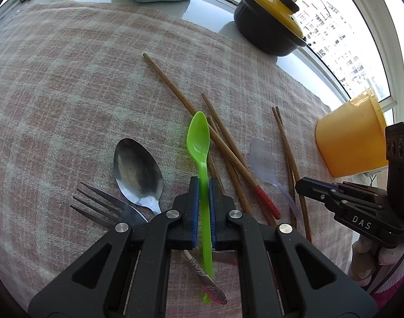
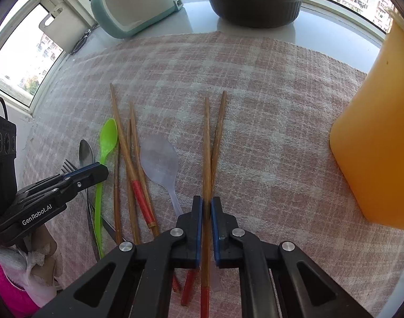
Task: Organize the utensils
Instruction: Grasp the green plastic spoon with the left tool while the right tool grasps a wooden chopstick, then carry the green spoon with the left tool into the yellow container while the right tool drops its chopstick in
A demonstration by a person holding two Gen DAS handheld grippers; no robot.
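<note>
1. Green plastic marked the left wrist view: the green spoon [image 1: 199,143] ran up the lower centre of the frame, its handle clamped between the blue pads of the left gripper [image 1: 204,185], jaws narrow and holding it, bowl pointing away.
2. To its left lay a metal spoon [image 1: 137,169] and a dark fork [image 1: 101,206] on the pink checked cloth [image 1: 69,79].
3. Right of it a loose heap of wooden chopsticks [image 1: 228,151] crossed each other, one with a red grip; a clear plastic spoon [image 1: 262,161] lay beside them.
4. At the right edge stood an orange cup [image 1: 350,137], with the right gripper [image 1: 302,184] below it; a dark pot with a yellow lid [image 1: 268,23] sat at upper right on the grey surface [image 1: 215,13].
5. In the right wrist view, the right gripper [image 2: 207,206] at lower centre had narrow jaws closed on a red-ended chopstick [image 2: 206,145]; a second chopstick [image 2: 219,129] crossed just behind it.
6. The green spoon [image 2: 106,143] lay at centre left, gripped by the left gripper [image 2: 101,169], with the clear plastic spoon [image 2: 160,159] between the two chopstick groups.
7. The orange cup [image 2: 379,137] filled the right edge.
</note>
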